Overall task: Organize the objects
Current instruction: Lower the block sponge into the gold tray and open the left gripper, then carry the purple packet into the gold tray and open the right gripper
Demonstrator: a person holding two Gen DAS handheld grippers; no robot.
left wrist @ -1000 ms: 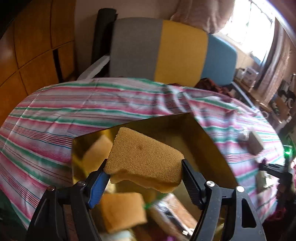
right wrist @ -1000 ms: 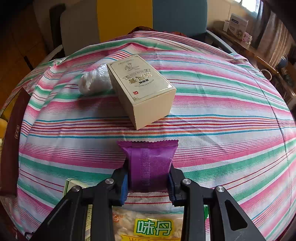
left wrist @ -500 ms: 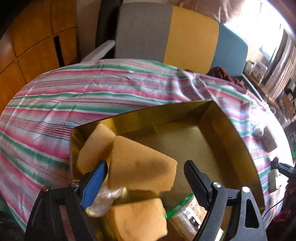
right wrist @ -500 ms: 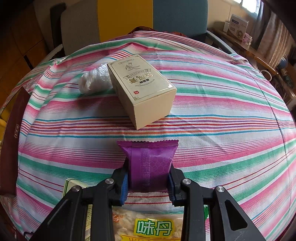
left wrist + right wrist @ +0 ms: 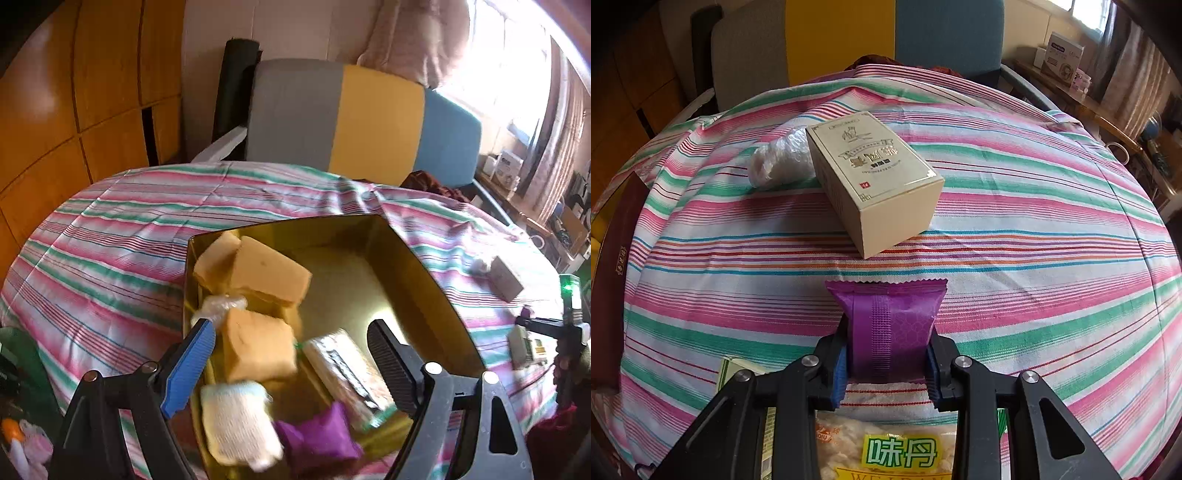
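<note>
While the left gripper [image 5: 291, 354] hangs wide and empty over the box [image 5: 417, 258], the right gripper [image 5: 889, 363] pinches the purple packet [image 5: 892, 317] near the carton [image 5: 879, 184], which a careless lift could knock.

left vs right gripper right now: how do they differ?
The left gripper is open with nothing between its fingers; the right gripper is shut on the purple packet. The left gripper hangs above the gold box of sponges and packets; the right gripper sits over the striped cloth, facing the beige carton. Both have black frames and blue finger pads.
</note>
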